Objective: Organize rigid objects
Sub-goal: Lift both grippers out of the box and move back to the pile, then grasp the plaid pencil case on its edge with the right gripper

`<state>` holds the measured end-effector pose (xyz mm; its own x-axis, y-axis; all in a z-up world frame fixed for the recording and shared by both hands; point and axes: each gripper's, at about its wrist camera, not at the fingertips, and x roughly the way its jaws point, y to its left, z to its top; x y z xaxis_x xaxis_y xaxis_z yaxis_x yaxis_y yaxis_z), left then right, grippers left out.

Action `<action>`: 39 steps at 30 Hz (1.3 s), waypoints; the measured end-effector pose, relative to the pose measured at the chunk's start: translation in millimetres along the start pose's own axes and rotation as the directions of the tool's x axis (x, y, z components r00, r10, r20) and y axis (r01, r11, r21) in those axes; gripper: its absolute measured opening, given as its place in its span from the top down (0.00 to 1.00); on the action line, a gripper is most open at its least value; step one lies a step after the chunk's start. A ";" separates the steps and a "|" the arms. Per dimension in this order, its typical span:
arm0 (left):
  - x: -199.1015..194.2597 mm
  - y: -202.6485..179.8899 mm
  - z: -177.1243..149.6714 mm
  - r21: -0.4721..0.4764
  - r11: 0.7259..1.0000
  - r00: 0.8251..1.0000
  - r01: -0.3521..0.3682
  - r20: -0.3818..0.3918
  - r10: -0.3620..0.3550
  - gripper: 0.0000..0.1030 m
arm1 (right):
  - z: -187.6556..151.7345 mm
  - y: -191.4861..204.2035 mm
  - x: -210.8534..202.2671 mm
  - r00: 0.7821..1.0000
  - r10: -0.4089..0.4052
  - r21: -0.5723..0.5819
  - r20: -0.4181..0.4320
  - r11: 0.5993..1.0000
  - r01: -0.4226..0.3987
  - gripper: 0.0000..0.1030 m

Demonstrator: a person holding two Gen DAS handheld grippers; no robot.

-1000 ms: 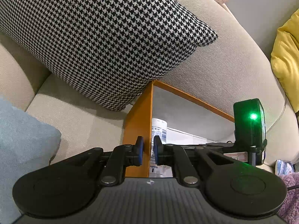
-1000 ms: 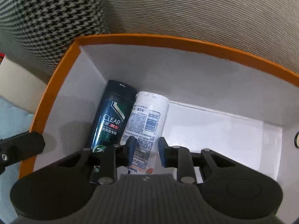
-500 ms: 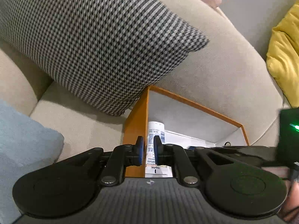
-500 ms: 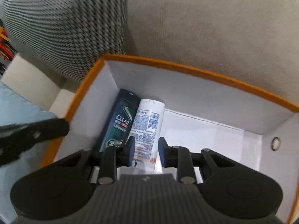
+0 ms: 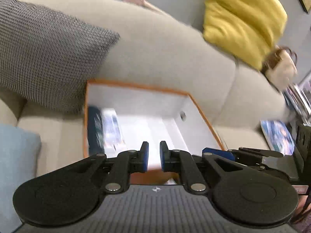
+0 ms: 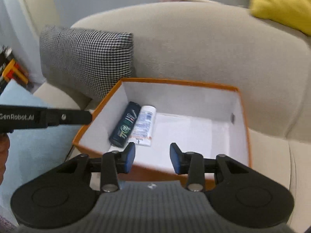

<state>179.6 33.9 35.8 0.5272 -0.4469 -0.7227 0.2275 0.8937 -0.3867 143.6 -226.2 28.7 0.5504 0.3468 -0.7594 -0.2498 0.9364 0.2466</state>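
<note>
An orange box (image 6: 180, 82) with a white inside sits on a beige sofa. A dark shampoo bottle (image 6: 125, 124) and a white tube (image 6: 144, 125) lie side by side at its left wall. The box (image 5: 136, 86) and both items show blurred in the left wrist view. My right gripper (image 6: 152, 156) is open and empty above the box's near edge. My left gripper (image 5: 154, 156) has its jaws nearly together with nothing between them; it hangs over the box's near edge. The left gripper's side (image 6: 44, 117) shows at the left of the right wrist view.
A houndstooth cushion (image 6: 87, 60) leans on the sofa back left of the box. A light blue cushion (image 6: 29, 136) lies at the left. A yellow cushion (image 5: 243, 23) sits at the upper right. Magazines (image 5: 278, 136) and a bag (image 5: 279, 68) lie to the right.
Both grippers have pulled back and up from the box. The right gripper's jaws have opened wider. The left view has swung right and now looks down into the box.
</note>
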 end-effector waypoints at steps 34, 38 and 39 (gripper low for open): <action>100.5 -30.9 -132.2 0.418 0.903 0.879 0.101 -0.462 0.116 0.25 | -163.2 -58.9 33.6 0.964 0.109 0.329 -0.244 0.944 -0.024 0.40; 102.6 -29.0 -133.1 0.391 0.915 0.867 0.095 -0.484 0.117 0.25 | -163.7 -58.4 36.0 0.964 0.132 0.346 -0.230 0.937 -0.046 0.48; 101.5 -30.3 -133.6 0.391 0.917 0.866 0.084 -0.484 0.127 0.25 | -163.0 -57.8 36.7 0.965 0.125 0.340 -0.230 0.940 -0.041 0.49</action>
<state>116.9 -43.9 -102.4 0.0891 -0.2922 -0.9522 0.5726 0.7973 -0.1911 48.4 -276.5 -111.6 0.3165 0.4396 -0.8406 0.0133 0.8840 0.4673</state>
